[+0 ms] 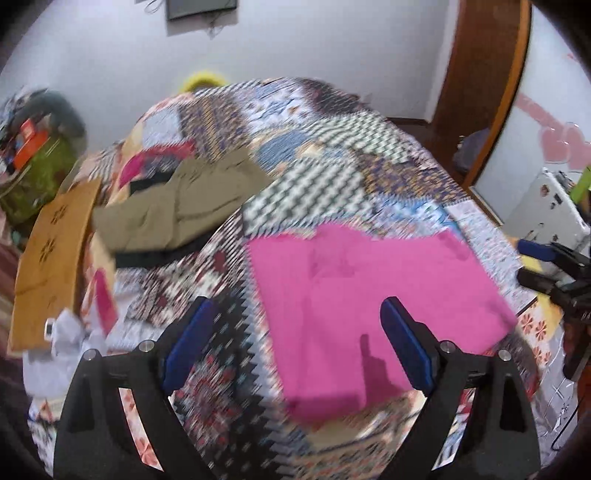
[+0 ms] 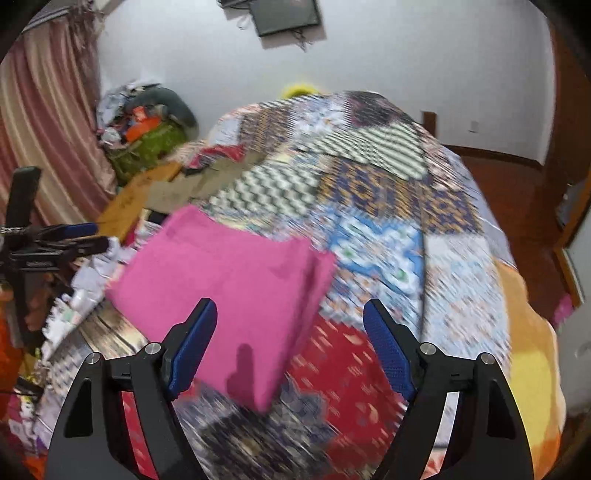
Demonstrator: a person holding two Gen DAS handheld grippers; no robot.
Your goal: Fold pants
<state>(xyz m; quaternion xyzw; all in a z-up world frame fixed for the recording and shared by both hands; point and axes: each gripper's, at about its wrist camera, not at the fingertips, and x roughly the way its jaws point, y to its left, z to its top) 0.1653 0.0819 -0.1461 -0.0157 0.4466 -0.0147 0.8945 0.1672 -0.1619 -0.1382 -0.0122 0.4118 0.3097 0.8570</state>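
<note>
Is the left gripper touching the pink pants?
Apart. In the left wrist view the left gripper has open jaws above the folded pink pants, casting a separate shadow on them, and no pad presses the fabric.

Blur and cut-offs
Quilt [image 1: 332, 155] pattern smeared by motion; pink pants [image 1: 369, 295] edges soft; wall screen [image 2: 286, 14] cropped at top edge.

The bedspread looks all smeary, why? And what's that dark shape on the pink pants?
Left wrist view: the bedspread is streaked by motion blur, and its edges bend from the fisheye lens. Right wrist view: equally smeared. Both views: the dark shape on the pink pants looks like a gripper finger's shadow.
</note>
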